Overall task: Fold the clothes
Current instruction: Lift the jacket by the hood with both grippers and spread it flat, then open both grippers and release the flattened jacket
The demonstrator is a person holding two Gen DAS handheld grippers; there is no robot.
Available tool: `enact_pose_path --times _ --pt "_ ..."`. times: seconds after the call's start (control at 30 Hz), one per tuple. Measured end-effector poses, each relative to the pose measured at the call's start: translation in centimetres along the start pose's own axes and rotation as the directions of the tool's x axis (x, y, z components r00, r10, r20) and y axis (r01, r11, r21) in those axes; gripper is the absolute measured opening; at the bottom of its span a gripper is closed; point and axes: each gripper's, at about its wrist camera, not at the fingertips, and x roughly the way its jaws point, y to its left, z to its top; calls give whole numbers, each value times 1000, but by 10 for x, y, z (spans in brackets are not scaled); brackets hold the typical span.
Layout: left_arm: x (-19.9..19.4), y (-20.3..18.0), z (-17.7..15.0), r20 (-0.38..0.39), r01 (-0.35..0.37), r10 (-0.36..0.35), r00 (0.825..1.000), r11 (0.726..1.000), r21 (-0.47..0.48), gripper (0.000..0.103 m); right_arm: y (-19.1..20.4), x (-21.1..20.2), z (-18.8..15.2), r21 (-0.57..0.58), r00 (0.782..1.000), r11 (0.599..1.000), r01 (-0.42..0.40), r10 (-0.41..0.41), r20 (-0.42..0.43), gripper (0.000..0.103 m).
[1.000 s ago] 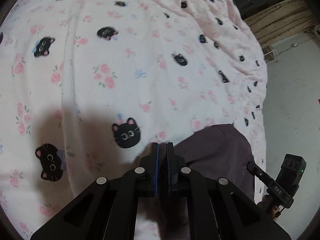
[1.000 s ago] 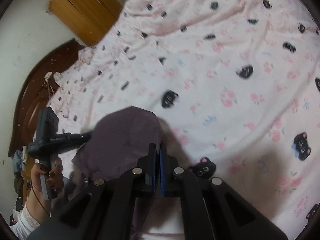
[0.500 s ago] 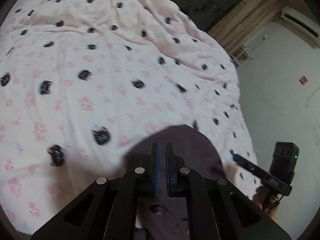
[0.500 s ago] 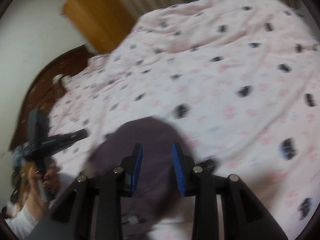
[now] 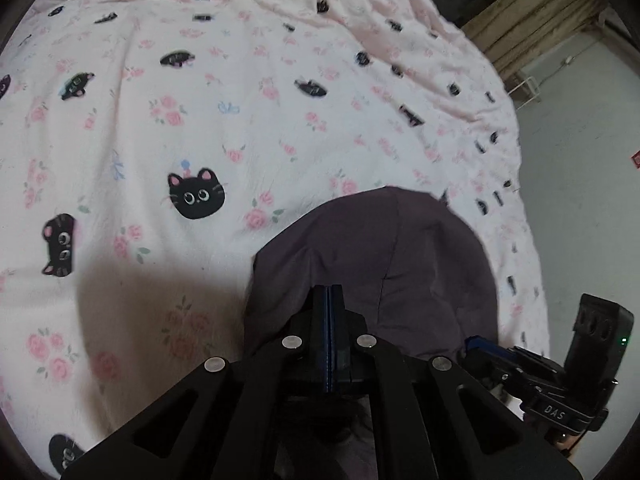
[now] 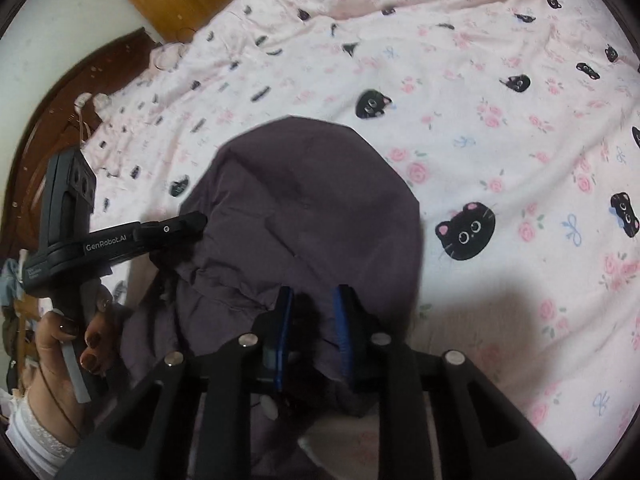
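Dark purple garment (image 6: 312, 208) lies on the bed (image 6: 500, 80), on the pink cat-print cover, spread as a rounded flap w/ its near edge bunched up under both tools. In the right wrist view it fills the centre down to 6 o'clock; in the left wrist view it sits at about 4 o'clock.

What changed: a sec ago the right claw (image 6: 313, 322) was pinched shut on the cloth. Half a sec ago its blue pads had parted, and now they stand narrowly apart w/ purple folds sitting loose between them, so no real grip on that side. The flap also looks bigger and flatter on the cover than it did a sec ago.

Left claw (image 5: 328, 312) reads as shut tight throughout, pads pressed together at the garment's near hem. Whether cloth is actually pinched between them I can't tell; the hem runs right under the tips. From the right view, the left tool's tip touches the cloth edge at 9 o'clock, w/ the person's hand (image 6: 68, 344) on the handle.

My read: the right side has let go after laying a fold down, i.e. one fold placed. Whether more folds remain, can't settle from this.
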Motion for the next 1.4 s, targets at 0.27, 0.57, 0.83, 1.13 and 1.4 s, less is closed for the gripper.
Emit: enact_pose_path --times 0.27,0.57,0.83,1.13,1.4 --pt "-88 2 -32 118 -4 5 993 1000 -10 10 40 -56 -27 -78 995 997 -29 37 94 34" --pt "-162 14 -111 171 -41 45 984 999 -24 69 115 -68 -115 -171 995 984 46 -30 94 66" --pt "-196 25 -179 170 -132 120 978 989 66 69 163 -95 -175 -191 967 965 179 -137 215 75" --pt "-224 29 -212 205 -147 123 971 983 110 69 188 -111 -212 -204 960 959 196 -146 238 75" --pt "-229 43 -216 218 -171 151 964 982 80 69 191 -114 -227 -182 967 969 166 -124 222 75"
